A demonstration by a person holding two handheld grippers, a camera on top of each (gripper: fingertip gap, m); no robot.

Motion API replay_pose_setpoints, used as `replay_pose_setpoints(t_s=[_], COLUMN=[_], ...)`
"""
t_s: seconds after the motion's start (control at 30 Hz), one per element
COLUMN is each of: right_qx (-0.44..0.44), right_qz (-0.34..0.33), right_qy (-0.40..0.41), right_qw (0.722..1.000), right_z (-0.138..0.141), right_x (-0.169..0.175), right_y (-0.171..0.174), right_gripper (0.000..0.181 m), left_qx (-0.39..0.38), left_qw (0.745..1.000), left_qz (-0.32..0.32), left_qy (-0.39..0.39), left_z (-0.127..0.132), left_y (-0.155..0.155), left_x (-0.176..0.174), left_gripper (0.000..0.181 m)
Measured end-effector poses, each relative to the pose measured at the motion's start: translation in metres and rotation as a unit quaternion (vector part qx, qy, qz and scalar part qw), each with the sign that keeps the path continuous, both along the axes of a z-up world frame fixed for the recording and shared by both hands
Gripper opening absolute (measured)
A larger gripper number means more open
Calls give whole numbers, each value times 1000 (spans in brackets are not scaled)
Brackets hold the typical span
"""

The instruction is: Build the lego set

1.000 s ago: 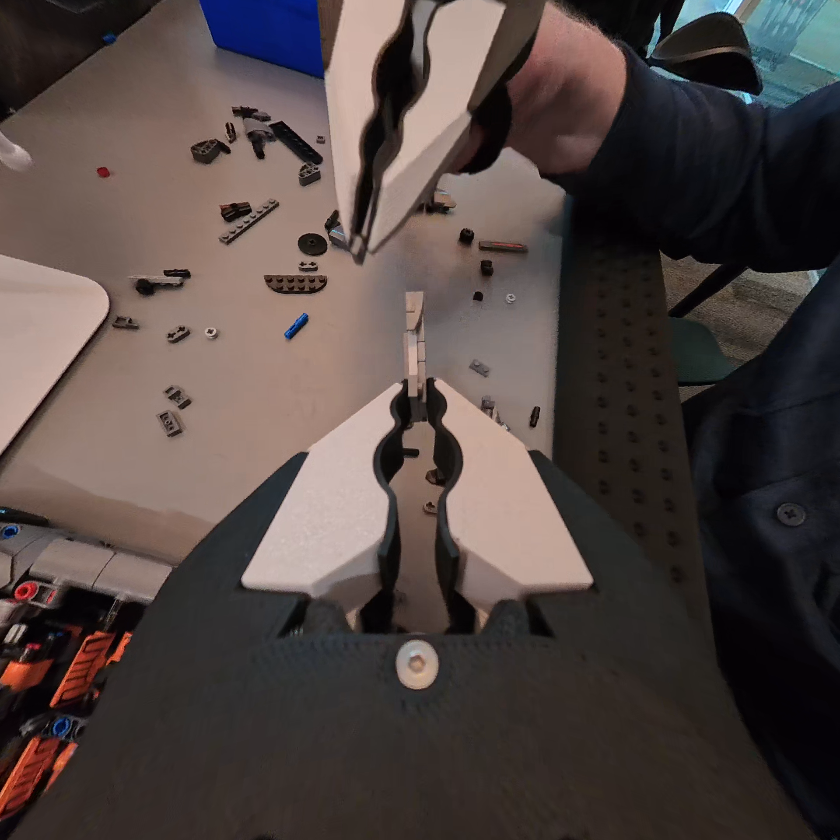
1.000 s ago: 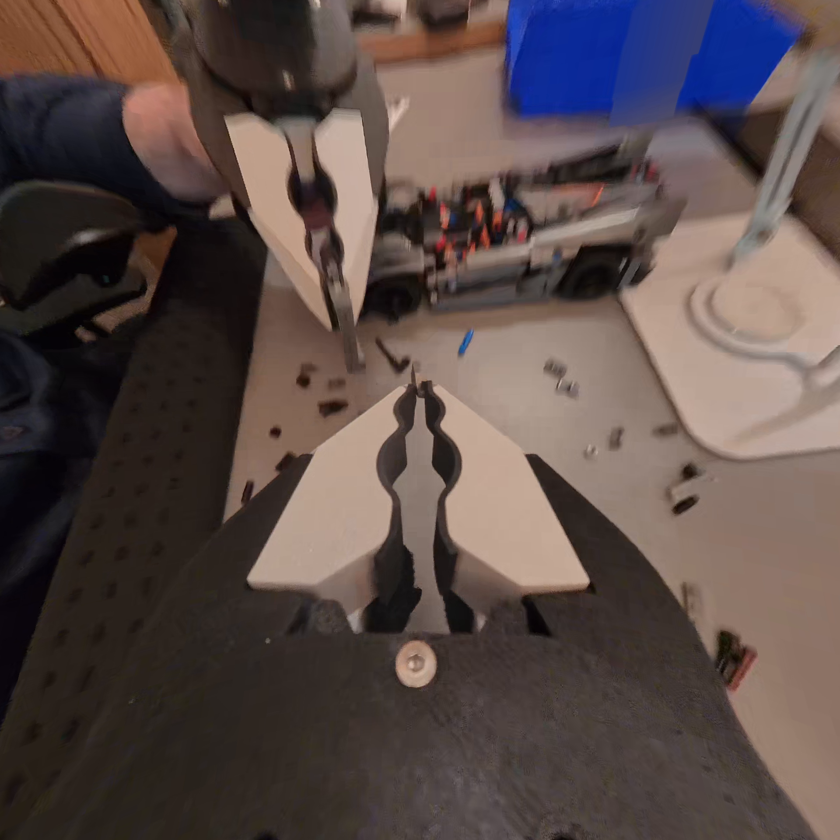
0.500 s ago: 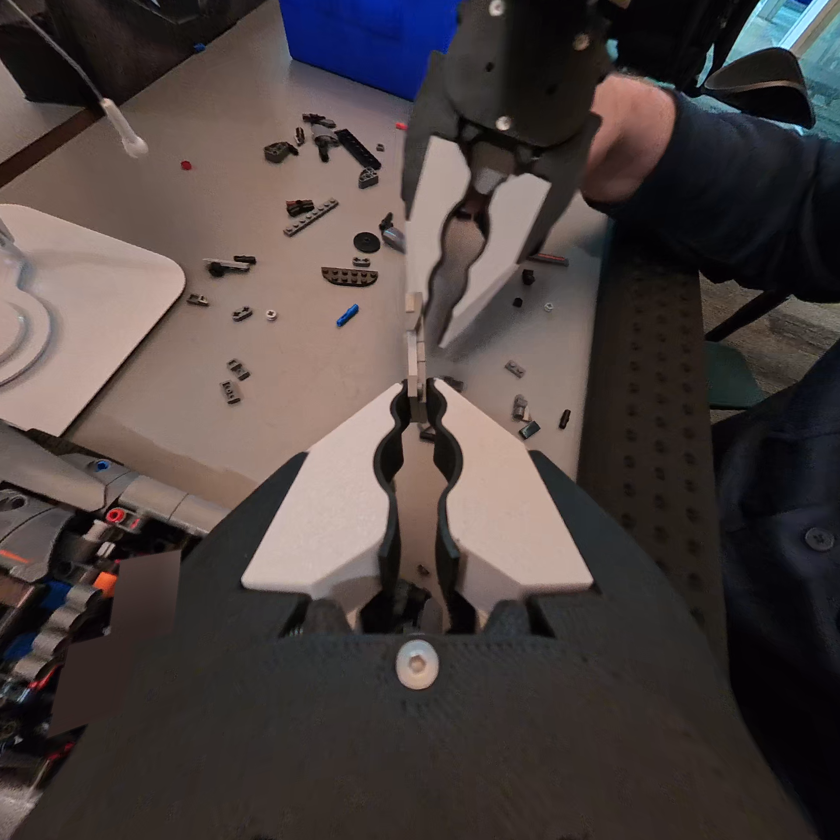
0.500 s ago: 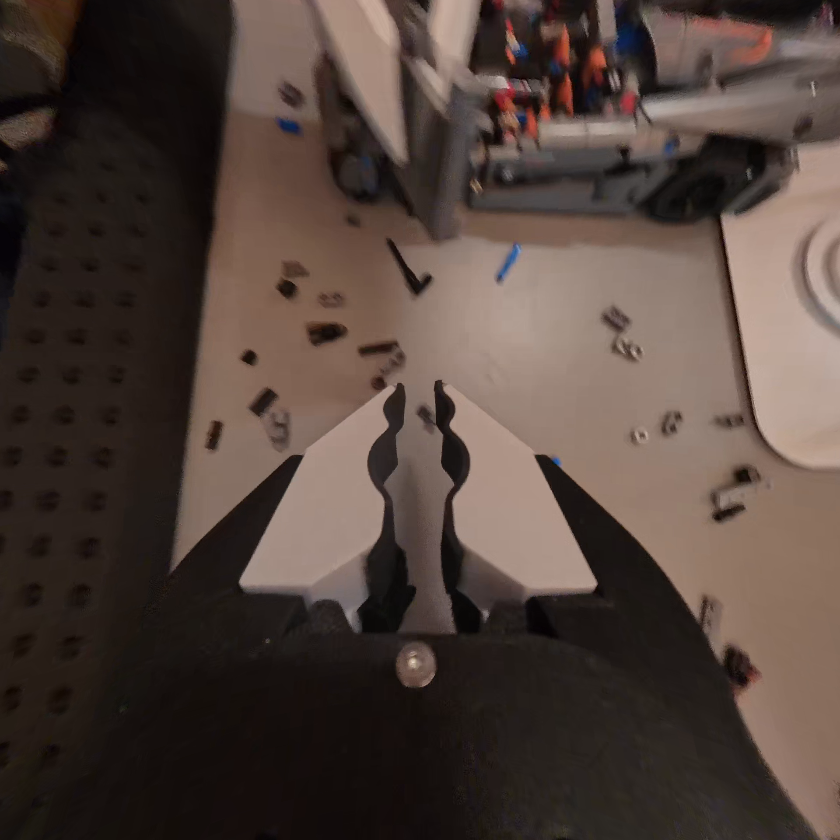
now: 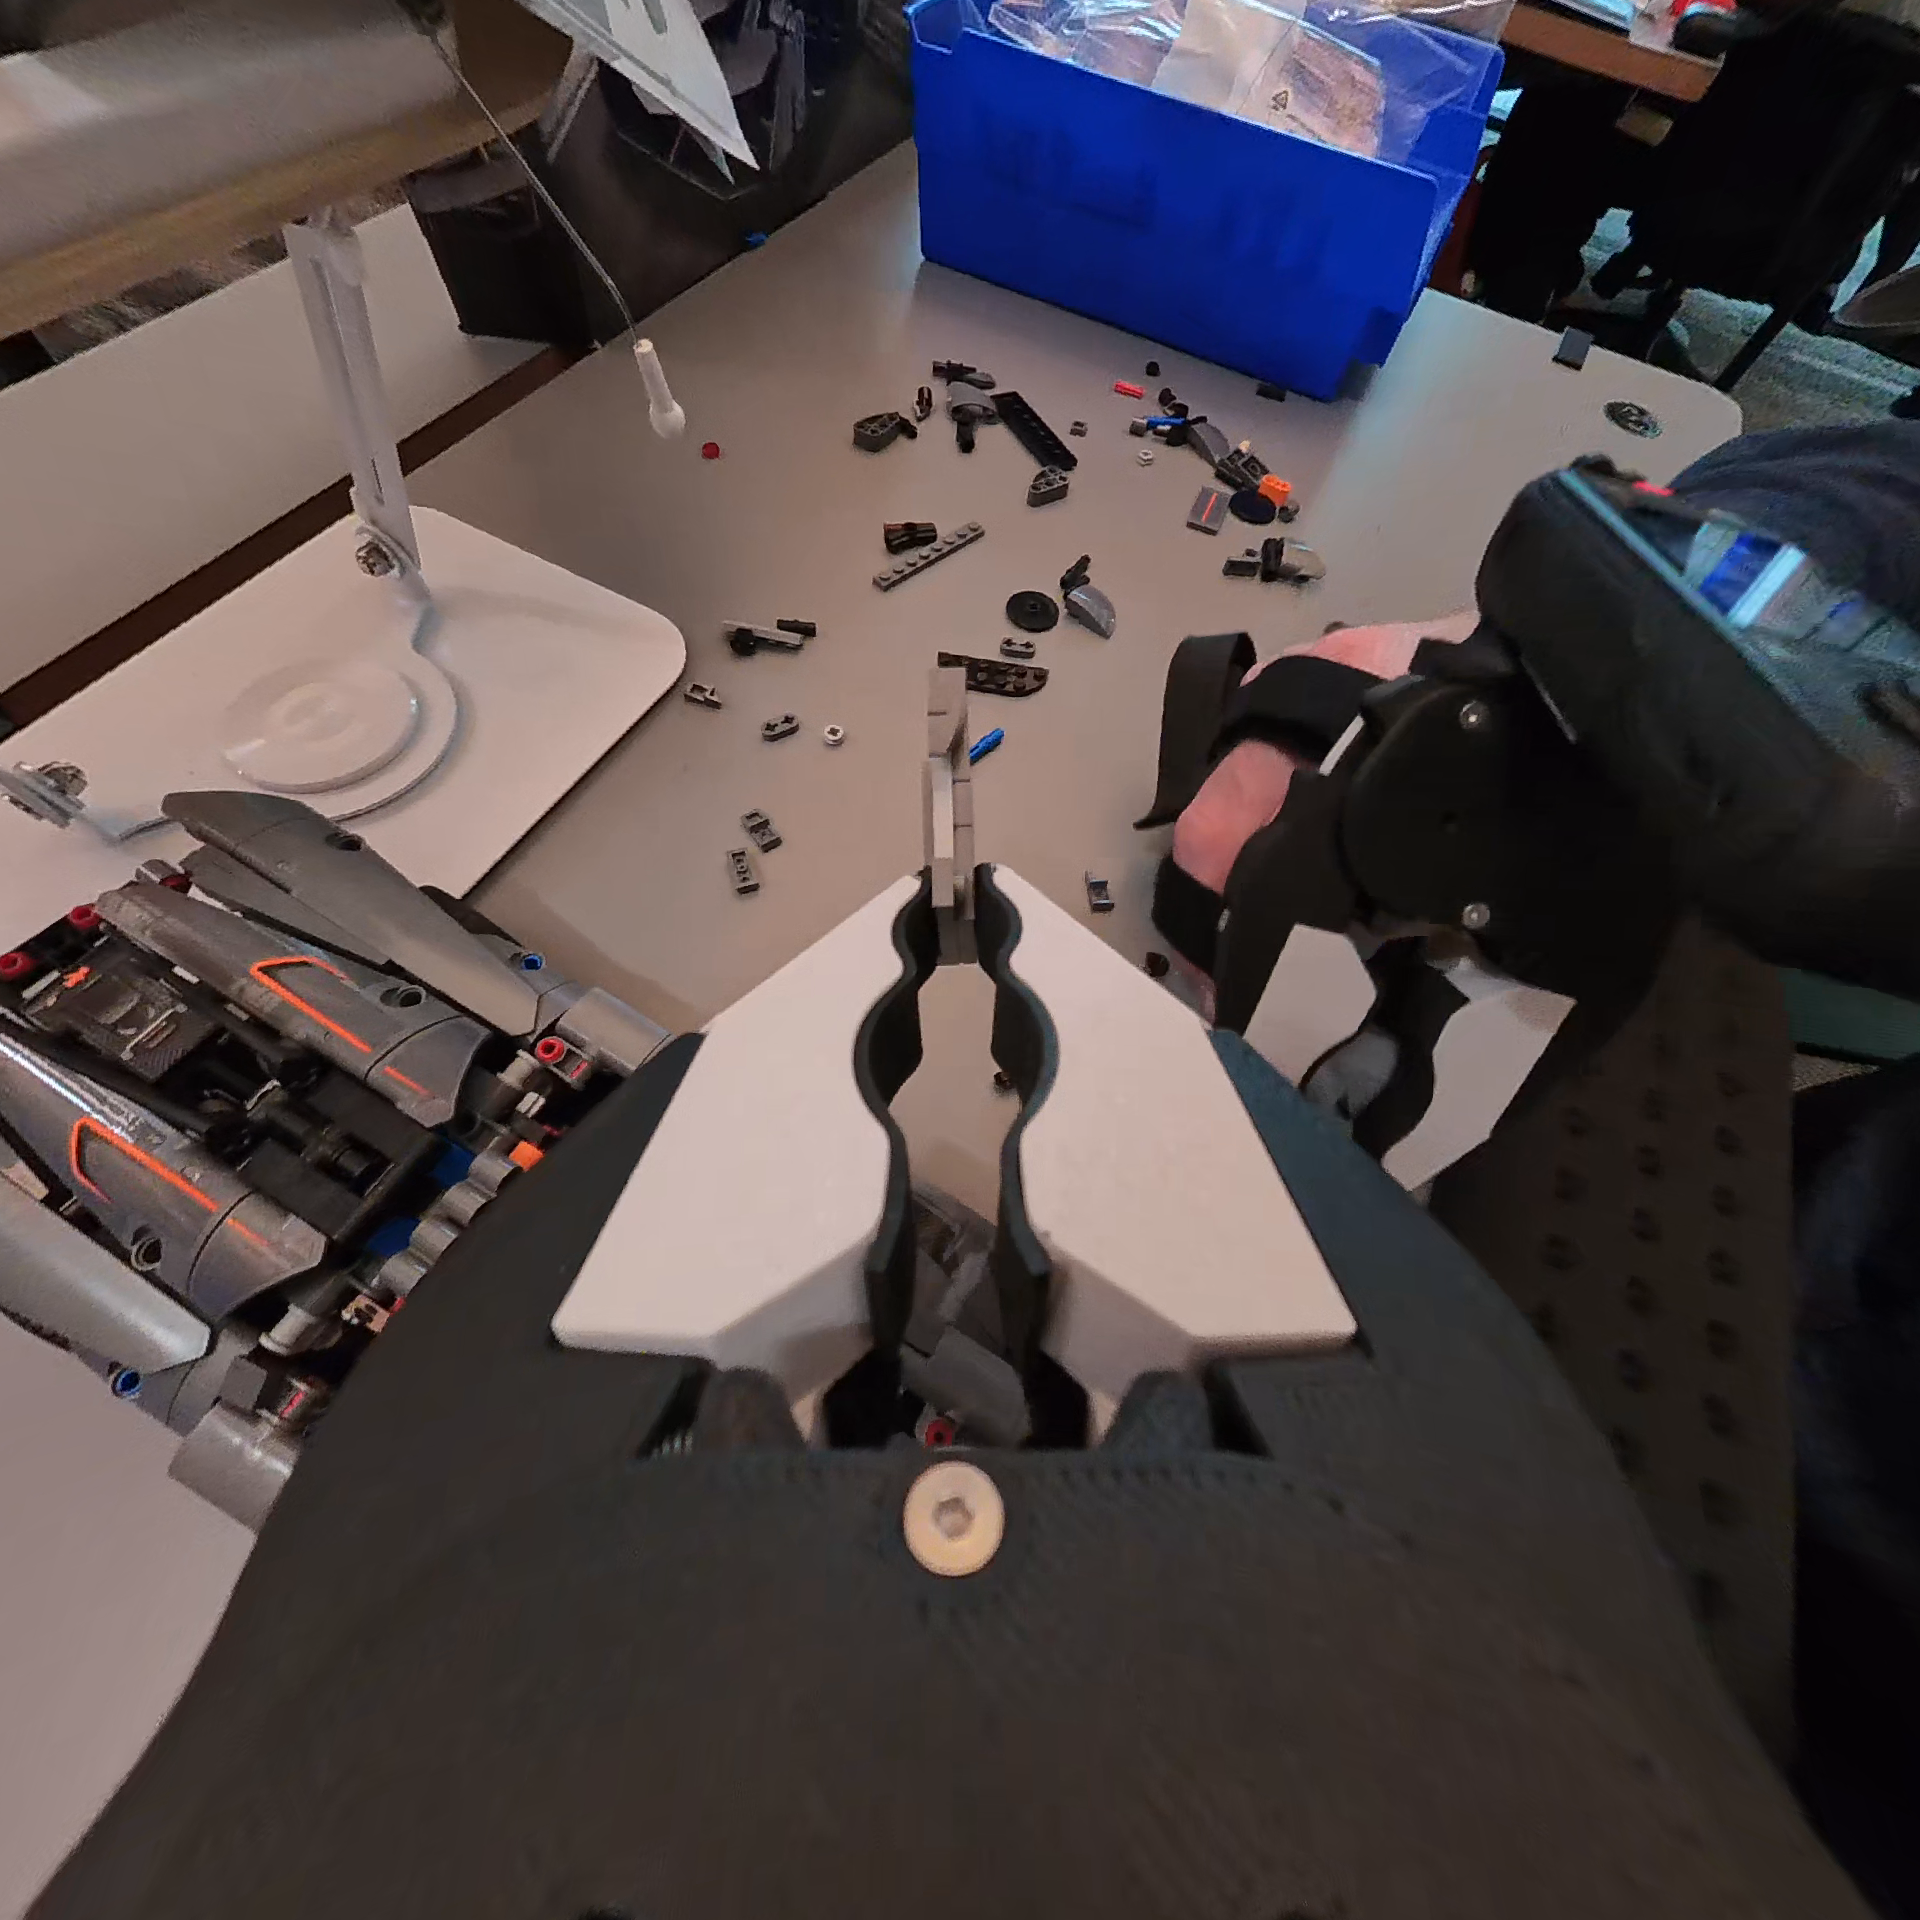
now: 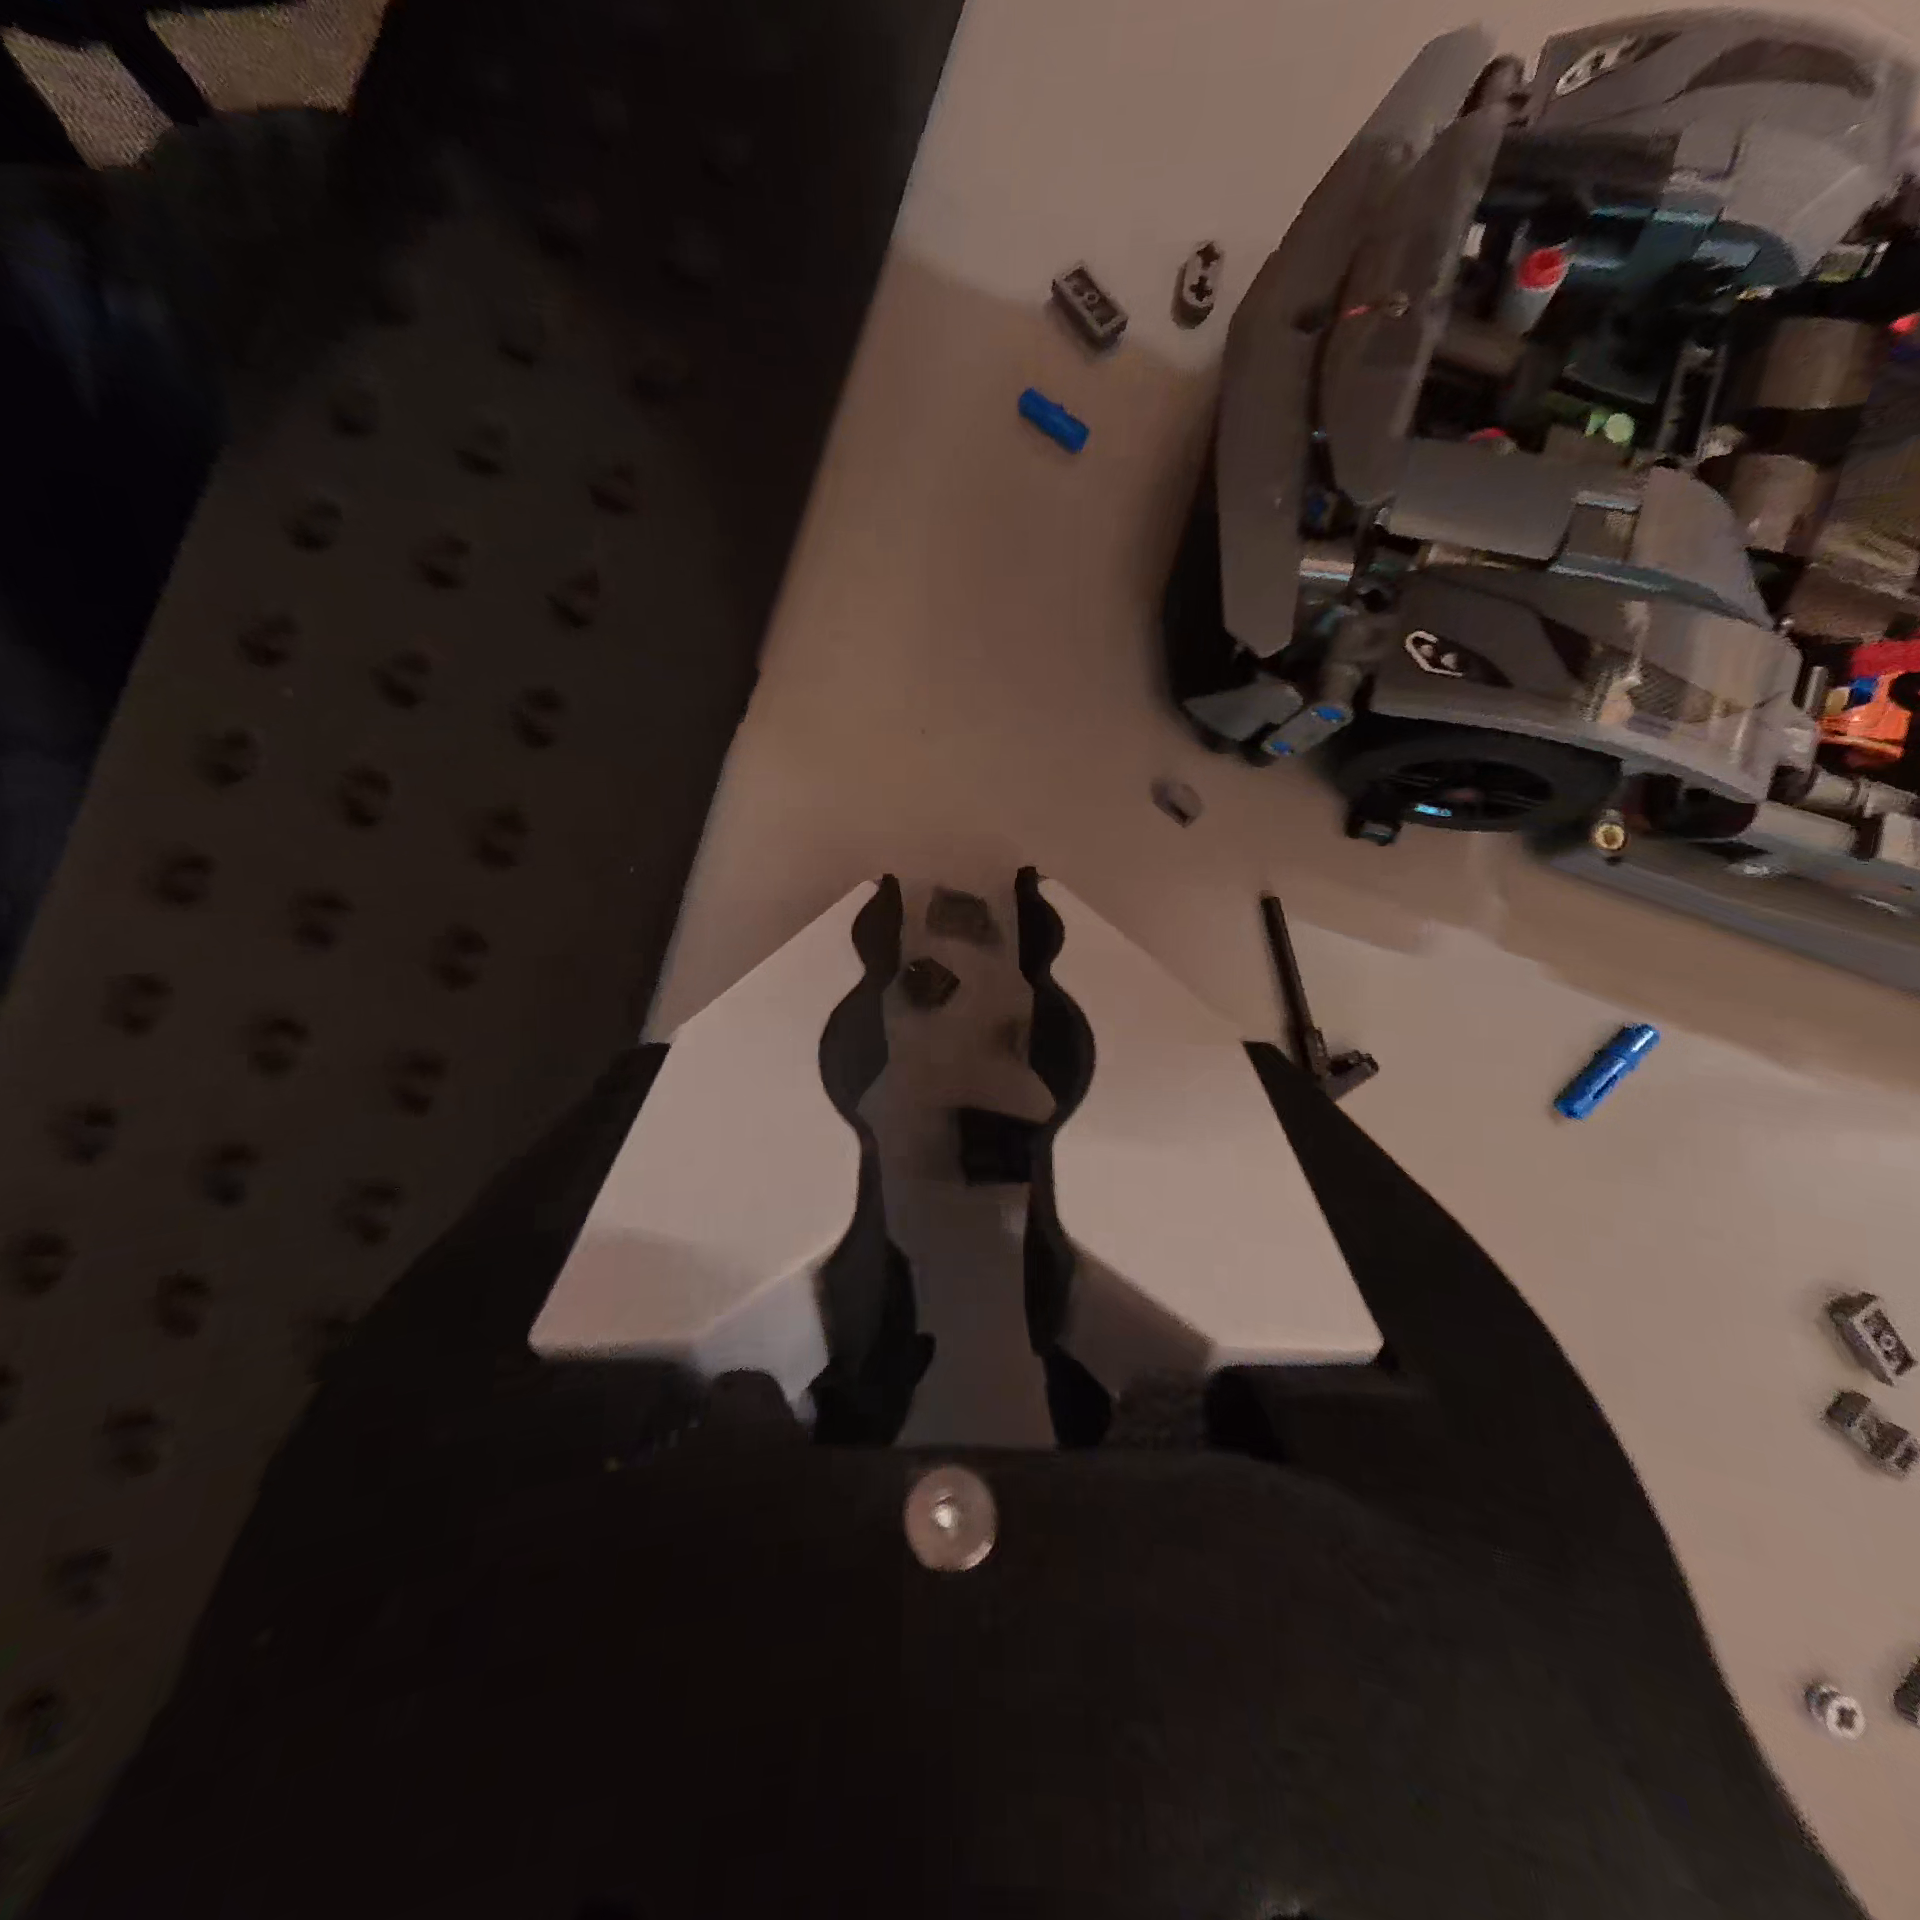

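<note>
My left gripper is shut on a slim grey lego assembly that sticks up beyond its tips, above the grey table. The grey and orange lego car lies to its left and also shows in the right wrist view. My right gripper is open and points down at the table near the black mat's edge. Small dark lego pieces lie between its fingers. In the left wrist view its black housing and the hand holding it are low at the right.
Loose lego pieces are scattered over the table. A blue bin stands at the back and a white stand base at the left. A black studded mat runs along the table edge. A black axle piece and blue pins lie near the car. About 15 cm separates my left fingertips from my right.
My right gripper has come away from the piece in my left gripper, dropped to the table by the mat and opened. My left gripper still holds the grey assembly and now faces further left.
</note>
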State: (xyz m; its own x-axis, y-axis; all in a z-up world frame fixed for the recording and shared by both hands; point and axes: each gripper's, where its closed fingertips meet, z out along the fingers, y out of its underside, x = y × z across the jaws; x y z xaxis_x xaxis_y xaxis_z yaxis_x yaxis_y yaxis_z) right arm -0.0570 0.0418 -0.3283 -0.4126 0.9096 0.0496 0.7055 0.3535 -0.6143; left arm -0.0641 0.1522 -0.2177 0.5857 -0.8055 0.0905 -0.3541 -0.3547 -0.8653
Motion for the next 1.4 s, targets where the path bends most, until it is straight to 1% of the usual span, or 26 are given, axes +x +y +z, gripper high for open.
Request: replay_pose_setpoints(t_s=[0.13, 0.23, 0.3, 0.37, 0.43, 0.5, 0.53, 0.63, 0.7, 0.77, 0.83, 0.87, 0.93, 1.07, 1.13, 1.23, 1.4], right_qx=[16, 6, 2, -14, -27, -37, -46, -21, -4, -13, -19, -31, -33, 15, 55, 100, 104], right_qz=[-1, -1, 0, -5, -16, -25, -28, -50, -70, -80, -95, -96, -84, -46, -25, -10, 1], right_qy=[-10, -8, -2, 6, 3, -29, -53, -124, -150, -146, -134, -128, -105, -74, -52, -60, -79], right_qw=[1000, 1000, 1000, 1000, 1000, 999, 997, 991, 986, 986, 986, 987, 990, 996, 997, 993, 991], right_z=[-6, -6, -1, 10, 22, 25, 23, 7, -3, -6, -6, -3, 3, 6, 8, 4, -8], right_x=[0, 0, 2, 10, 26, 54, 70, 115, 130, 129, 123, 122, 124, 131, 128, 125, 125], right_y=[3, 2, 4, 9, 22, 37, 42, 65, 78, 81, 85, 84, 84, 89, 91, 94, 92], right_gripper=[8, 7, 6, 7, 7, 7, 7, 7, 7, 9, 20, 21, 16, 15, 10, 5, 3], left_qx=[-1, -3, -4, -6, -6, -7, -8, -12, -15, -18, -20, -20, -20, -22, -24, -26, -26], left_qw=[1000, 1000, 1000, 1000, 1000, 1000, 1000, 1000, 1000, 1000, 1000, 1000, 1000, 999, 999, 999, 999], left_qz=[-2, -2, 0, 0, 0, -1, -1, -3, -5, -7, -10, -11, -12, -18, -21, -25, -28], left_qy=[8, 7, 7, 8, 8, 7, 8, 8, 11, 14, 17, 18, 18, 18, 21, 24, 29], left_z=[-3, -5, -6, -7, -8, -8, -8, -11, -14, -17, -18, -19, -19, -21, -23, -25, -26], left_y=[-1, -1, 0, 0, 0, -1, 0, 0, 0, 0, -1, -1, -2, -3, -4, -5, -5], left_x=[1, 0, 0, -1, -1, -1, -1, 0, 1, 3, 4, 5, 5, 7, 9, 11, 12], left_gripper=[4, 4, 4, 4, 4, 4, 4, 4, 4, 4, 4, 4, 4, 4, 4, 4, 3])
